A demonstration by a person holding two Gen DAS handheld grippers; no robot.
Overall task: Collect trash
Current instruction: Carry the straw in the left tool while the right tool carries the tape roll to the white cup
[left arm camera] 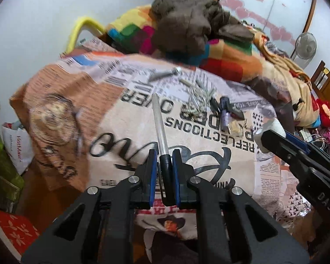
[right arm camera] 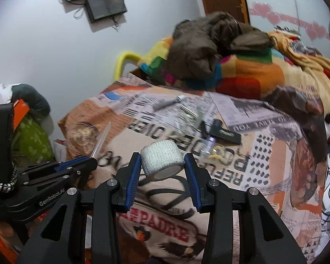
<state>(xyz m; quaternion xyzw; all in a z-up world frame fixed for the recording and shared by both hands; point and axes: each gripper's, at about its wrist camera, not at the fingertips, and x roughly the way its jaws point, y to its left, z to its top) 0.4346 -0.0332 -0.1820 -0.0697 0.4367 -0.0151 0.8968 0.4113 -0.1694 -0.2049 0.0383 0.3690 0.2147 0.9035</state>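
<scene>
My left gripper point(left arm camera: 165, 155) is shut on the black end of a clear plastic tube point(left arm camera: 159, 121), which sticks forward above the printed bedspread point(left arm camera: 125, 118). My right gripper point(right arm camera: 162, 158) is shut on a white roll of bandage tape point(right arm camera: 165, 165), held clear of the bed. Each gripper shows in the other's view: the right gripper point(left arm camera: 272, 139) at the right edge, the left gripper point(right arm camera: 85, 161) with the tube point(right arm camera: 102, 139) at the left. Further back on the bed lie a silver tube point(left arm camera: 165, 73), a heap of small scraps point(left arm camera: 200, 98) and a purple vial point(left arm camera: 225, 114).
A colourful blanket point(left arm camera: 228, 57) with a brown garment point(left arm camera: 182, 26) is piled at the head of the bed. Bags point(left arm camera: 17, 145) and a green cushion point(right arm camera: 30, 140) crowd the floor left of the bed. A fan point(left arm camera: 305, 44) and a wooden chair point(left arm camera: 325, 81) stand at right.
</scene>
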